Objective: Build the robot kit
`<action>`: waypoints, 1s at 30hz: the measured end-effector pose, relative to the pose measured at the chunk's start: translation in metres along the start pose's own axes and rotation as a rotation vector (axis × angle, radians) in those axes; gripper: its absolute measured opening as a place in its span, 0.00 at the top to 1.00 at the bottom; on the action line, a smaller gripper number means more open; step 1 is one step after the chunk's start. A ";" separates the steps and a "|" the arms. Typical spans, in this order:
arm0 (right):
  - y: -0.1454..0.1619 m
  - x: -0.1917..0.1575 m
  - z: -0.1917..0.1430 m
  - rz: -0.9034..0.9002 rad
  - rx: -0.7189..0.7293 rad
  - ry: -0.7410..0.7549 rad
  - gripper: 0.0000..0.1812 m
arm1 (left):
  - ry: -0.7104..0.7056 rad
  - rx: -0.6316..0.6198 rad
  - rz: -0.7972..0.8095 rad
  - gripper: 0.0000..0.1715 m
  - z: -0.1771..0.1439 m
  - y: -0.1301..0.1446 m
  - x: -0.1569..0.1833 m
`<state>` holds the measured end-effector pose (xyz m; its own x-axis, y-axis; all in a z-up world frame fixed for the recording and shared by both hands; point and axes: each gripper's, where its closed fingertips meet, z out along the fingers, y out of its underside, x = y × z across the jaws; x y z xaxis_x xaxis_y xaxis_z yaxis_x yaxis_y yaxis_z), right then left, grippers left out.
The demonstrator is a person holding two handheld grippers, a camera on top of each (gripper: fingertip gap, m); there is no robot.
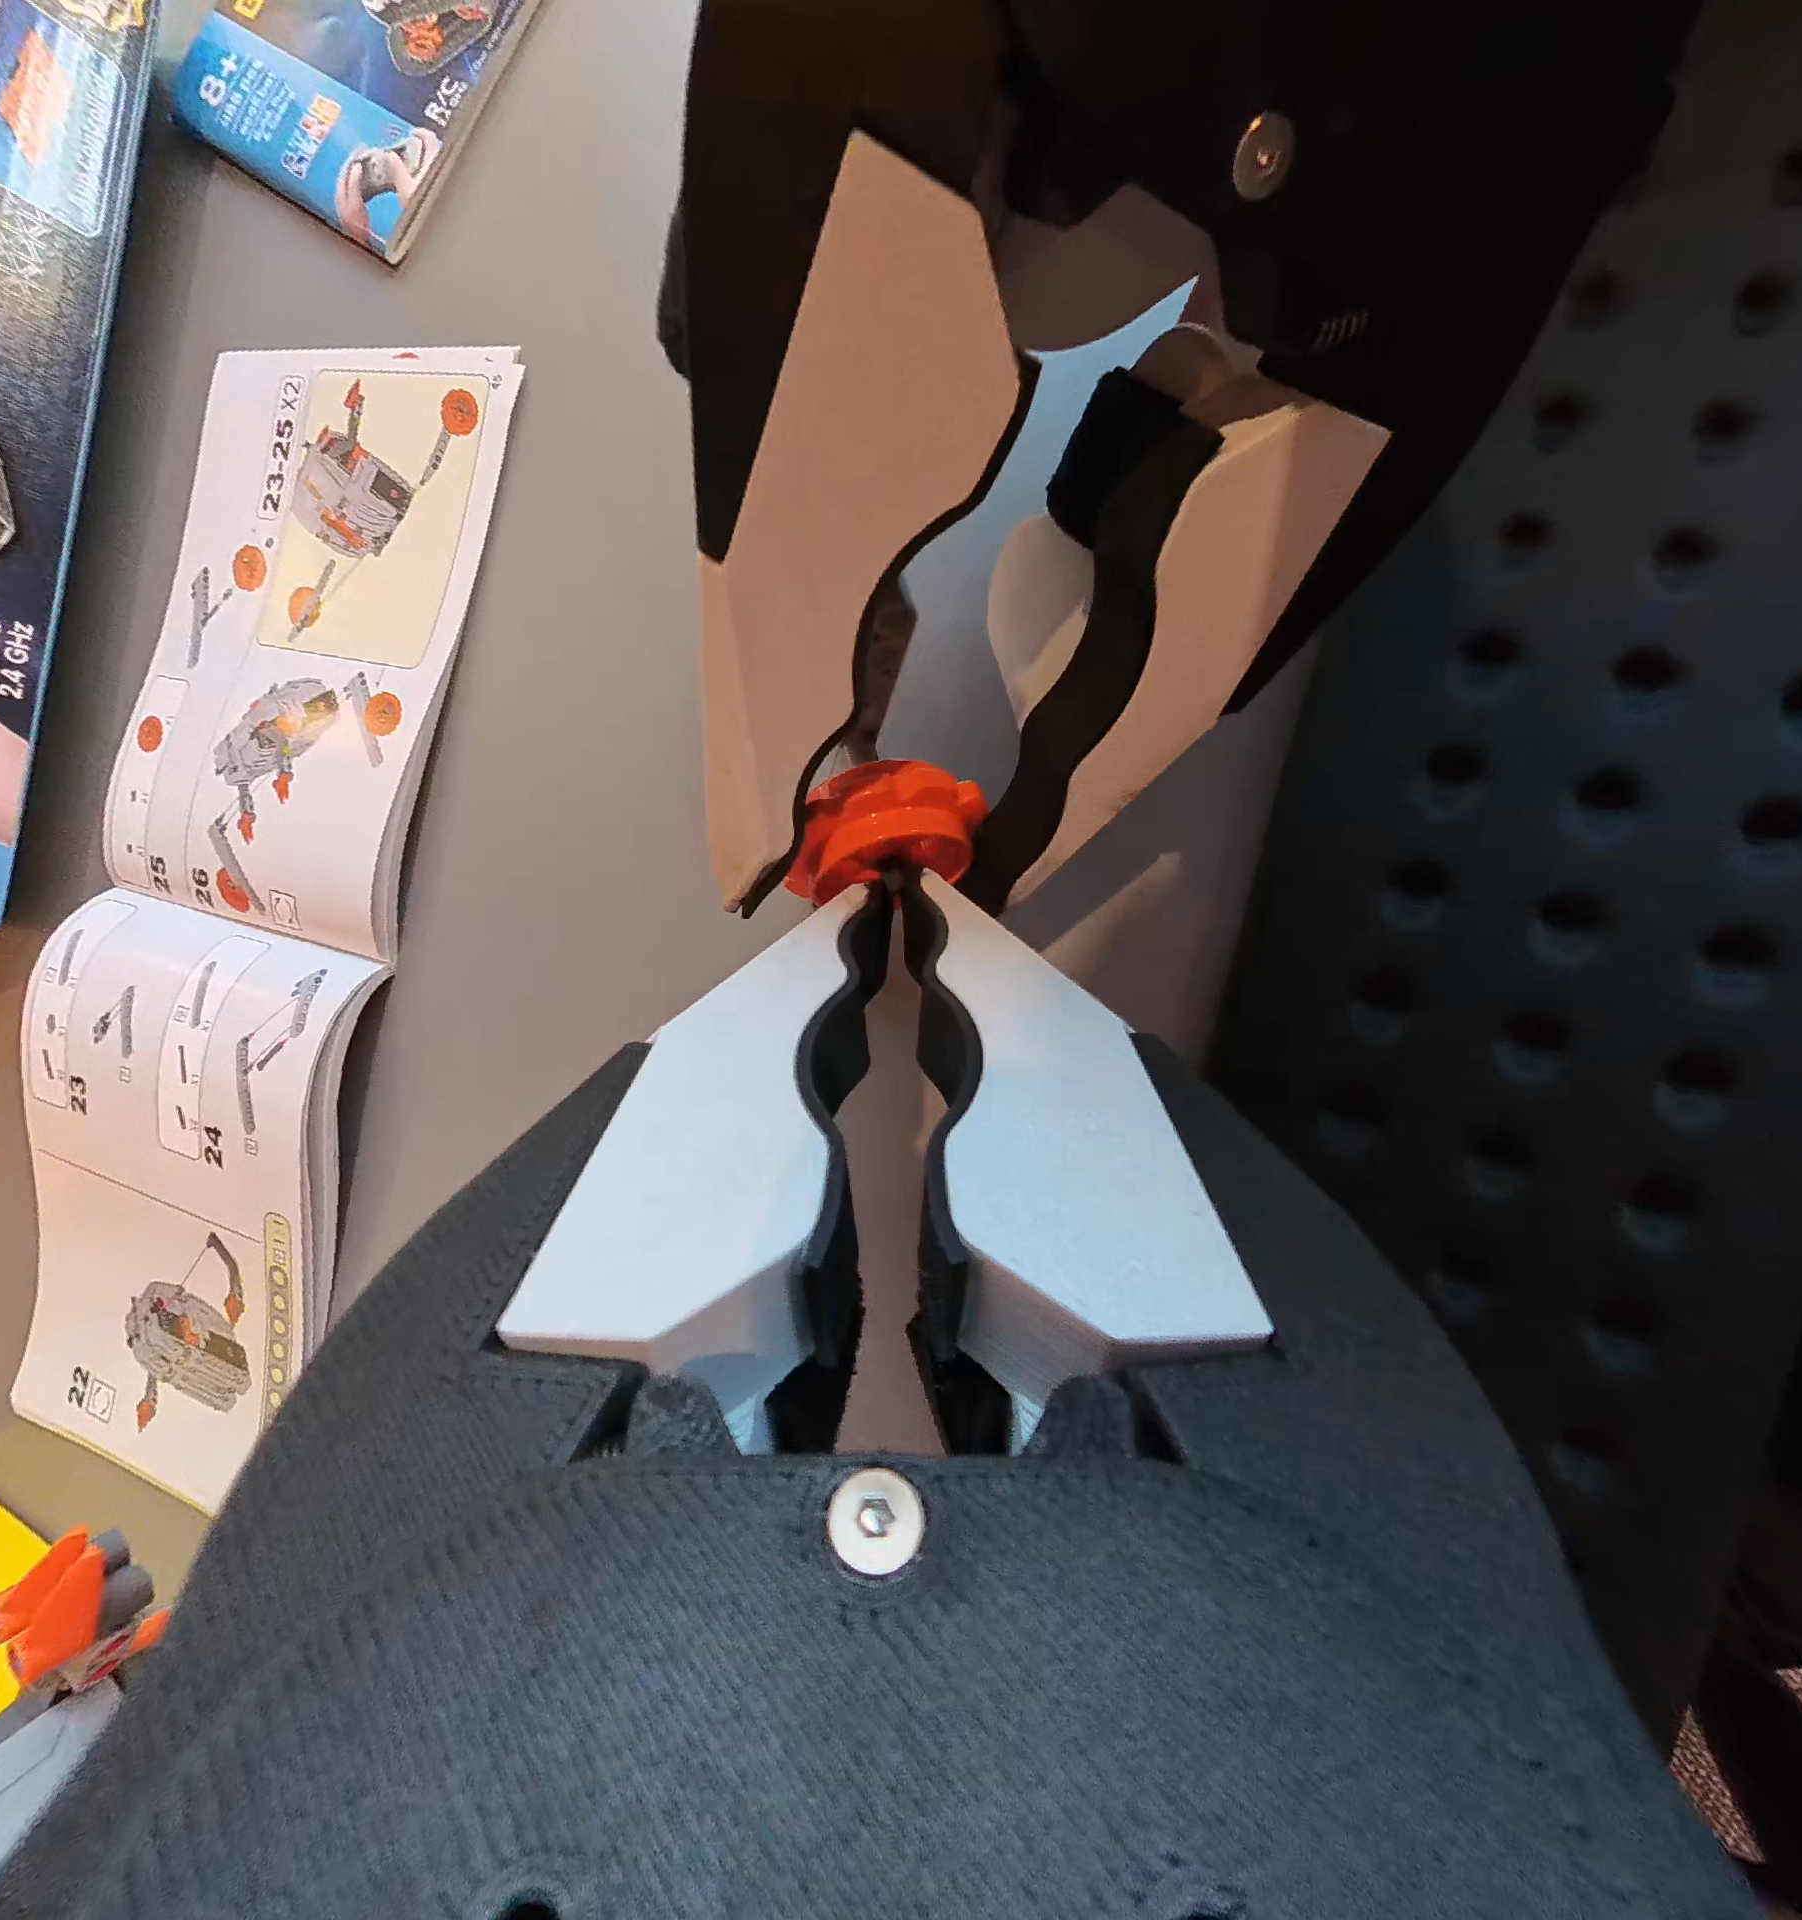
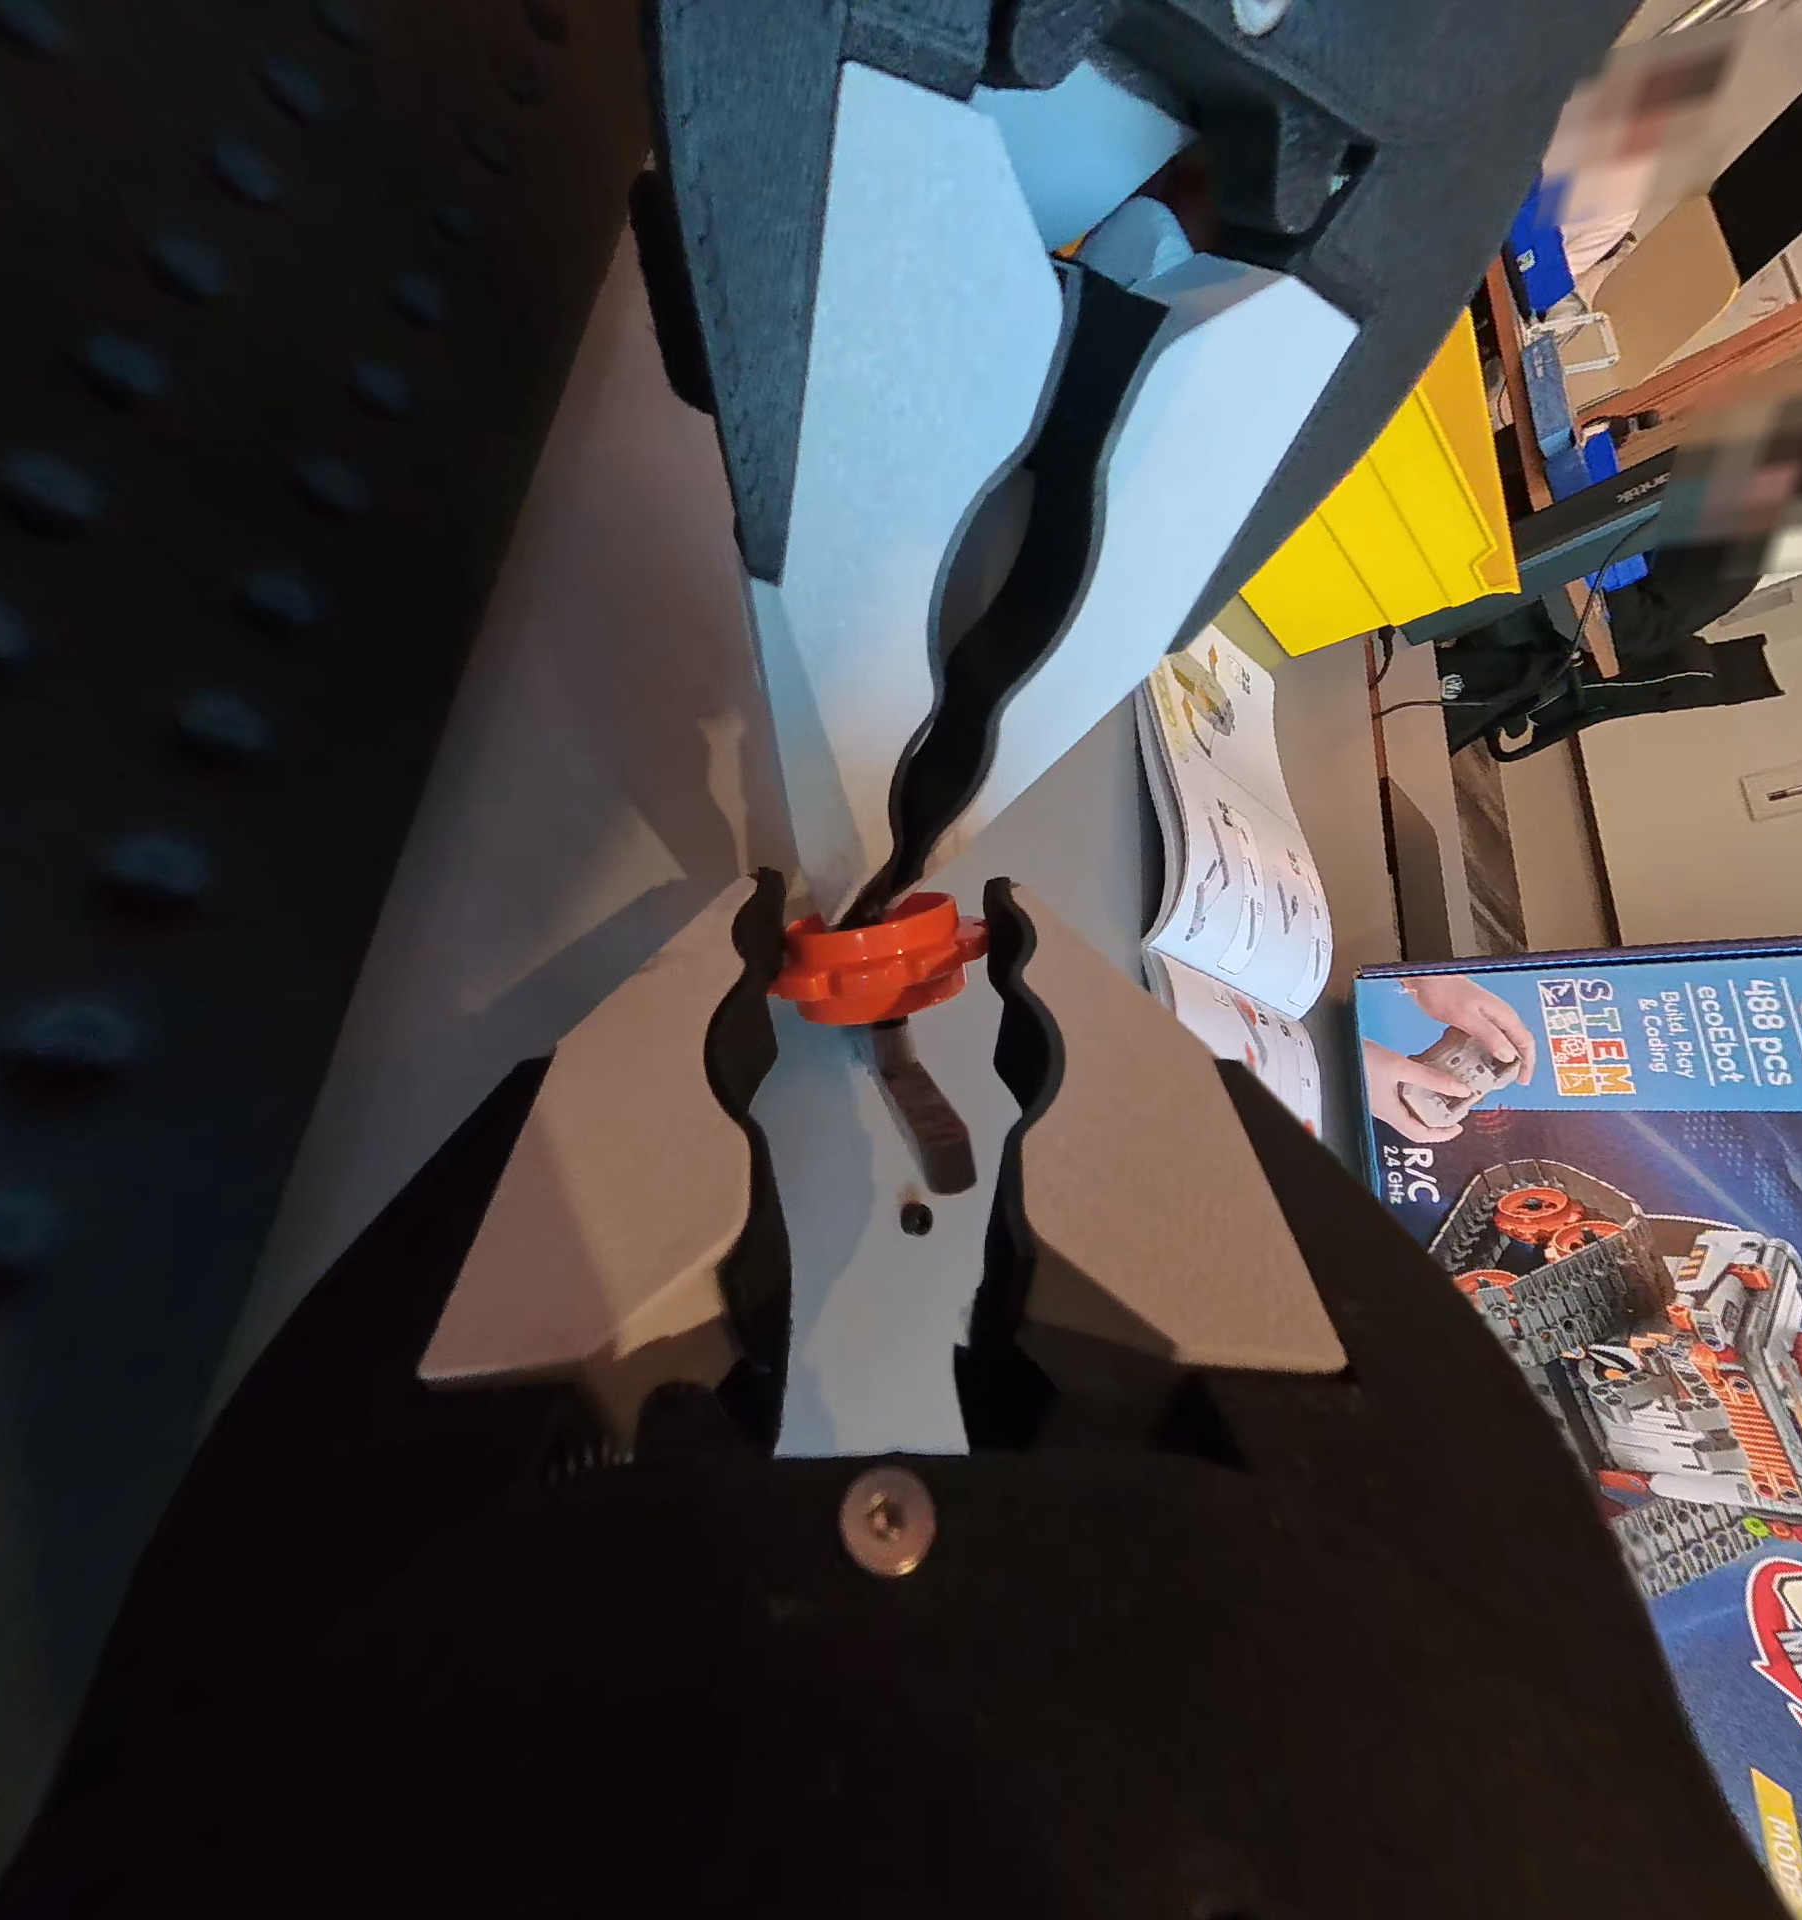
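An orange round wheel piece (image 1: 881,826) is held in the air between both grippers, above the grey table (image 1: 564,623). My right gripper (image 2: 881,914) is shut on the orange wheel piece (image 2: 871,961), with its black pads on either side of the rim. It enters the left wrist view from the top (image 1: 876,862). My left gripper (image 1: 892,904) is nearly closed, pinching a thin dark axle at the wheel's centre. It comes from the top in the right wrist view (image 2: 855,899). A dark rod-like piece (image 2: 923,1122) sticks out of the wheel on the right gripper's side.
An open instruction booklet (image 1: 284,727) lies left, also in the right wrist view (image 2: 1240,883). A blue toy box (image 2: 1624,1247), a smaller blue booklet (image 1: 346,104), a yellow bin (image 2: 1396,520) and a grey-orange part-built model (image 1: 66,1621) are nearby. A dark perforated chair (image 1: 1603,935) stands beside the table. The grippers are tip to tip, or close to it. About 15 cm separates my right fingertips from the grey-orange part-built model (image 1: 66,1621).
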<state>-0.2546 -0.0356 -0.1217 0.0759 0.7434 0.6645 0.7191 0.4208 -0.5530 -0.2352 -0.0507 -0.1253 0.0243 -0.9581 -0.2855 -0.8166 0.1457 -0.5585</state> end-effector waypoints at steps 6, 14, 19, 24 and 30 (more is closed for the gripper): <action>-0.002 -0.002 0.001 -0.085 0.010 0.029 0.79 | 0.017 -0.035 0.021 0.99 0.001 0.002 0.002; -0.009 0.013 -0.012 -0.059 0.078 0.103 0.76 | 0.002 0.024 0.027 0.99 -0.009 -0.011 -0.005; -0.009 0.018 -0.026 -0.003 0.134 0.103 0.72 | -0.034 0.039 -0.004 0.99 -0.018 -0.004 -0.013; -0.008 0.023 -0.034 0.181 0.227 0.045 0.70 | -0.001 0.118 -0.069 0.99 -0.029 -0.007 -0.015; -0.018 0.028 -0.041 0.433 0.399 -0.091 0.79 | 0.035 0.204 -0.072 0.99 -0.042 -0.016 -0.012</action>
<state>-0.2372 -0.0439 -0.0721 0.2321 0.9253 0.2998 0.3195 0.2186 -0.9220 -0.2471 -0.0519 -0.0803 0.0554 -0.9753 -0.2139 -0.6798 0.1201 -0.7235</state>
